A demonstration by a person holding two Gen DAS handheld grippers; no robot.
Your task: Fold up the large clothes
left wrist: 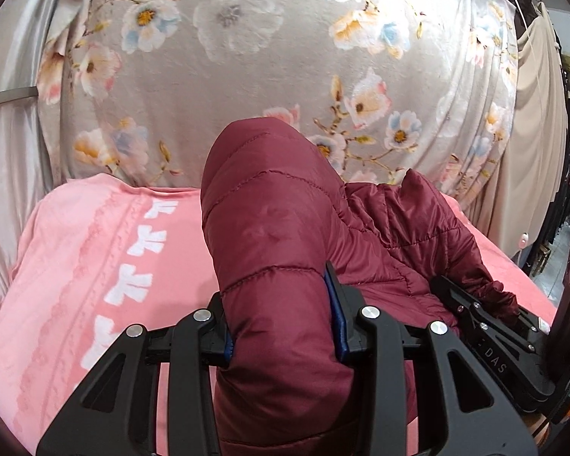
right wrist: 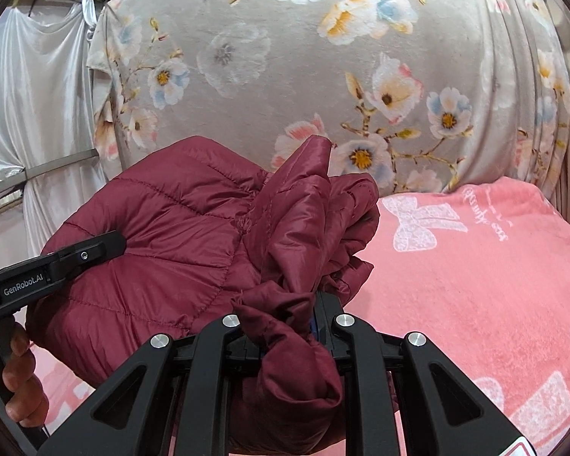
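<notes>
Pink blanket (left wrist: pixel 76 250) covers the bed, floral sheet (left wrist: pixel 247 57) behind. Left gripper (left wrist: pixel 283 338) clamps a padded fold of the maroon jacket (left wrist: pixel 269 228); right gripper (right wrist: pixel 287 332) pinches a bunched edge. Jacket held up, crumpled; no tidy fold yet, most work left.

1. The right gripper (right wrist: pixel 290 336) clamps a bunched fold of the maroon quilted puffer jacket (right wrist: pixel 171 250).
2. The left gripper (right wrist: pixel 123 241) presses the jacket's left side, a hand (right wrist: pixel 21 383) holding it.
3. A pink fleece blanket with white bows (right wrist: pixel 475 285) lies beneath.
</notes>
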